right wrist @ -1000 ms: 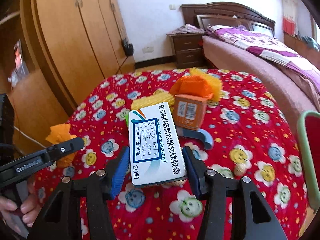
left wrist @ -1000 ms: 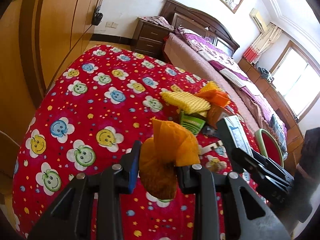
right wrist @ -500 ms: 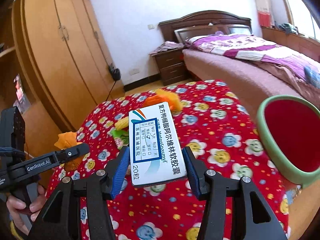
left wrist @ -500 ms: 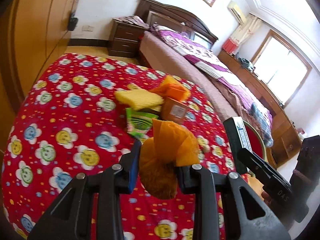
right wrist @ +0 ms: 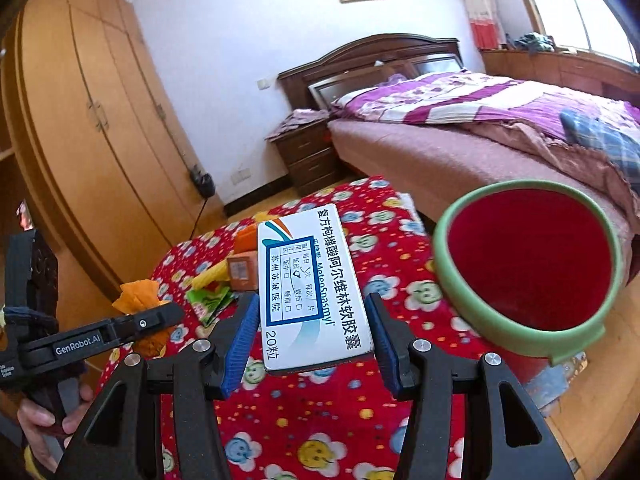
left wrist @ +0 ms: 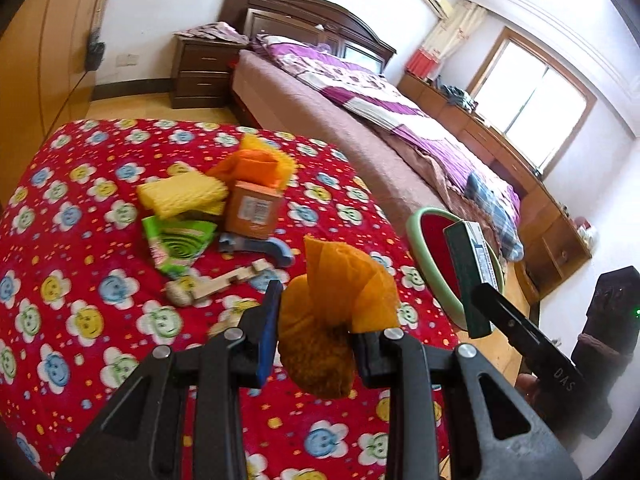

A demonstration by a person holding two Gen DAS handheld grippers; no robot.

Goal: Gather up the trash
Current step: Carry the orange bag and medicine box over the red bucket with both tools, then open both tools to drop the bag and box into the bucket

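The left tongs (left wrist: pixel 312 344) are clamped on a crumpled orange wrapper (left wrist: pixel 340 312), held above the table (left wrist: pixel 80 320) with its red smiley cloth. The right tongs (right wrist: pixel 310 336) stand about half open, gripping a white pill box (right wrist: pixel 308 288) by its long sides, also off the table. A red bin (right wrist: pixel 528 276) with a green rim sits just beside the table's edge, near the bed (right wrist: pixel 460 160). Still on the table lie a yellow sponge (left wrist: pixel 180 196), a green packet (left wrist: pixel 176 244), a brown carton (left wrist: pixel 252 212) and a blue piece (left wrist: pixel 260 246), close together.
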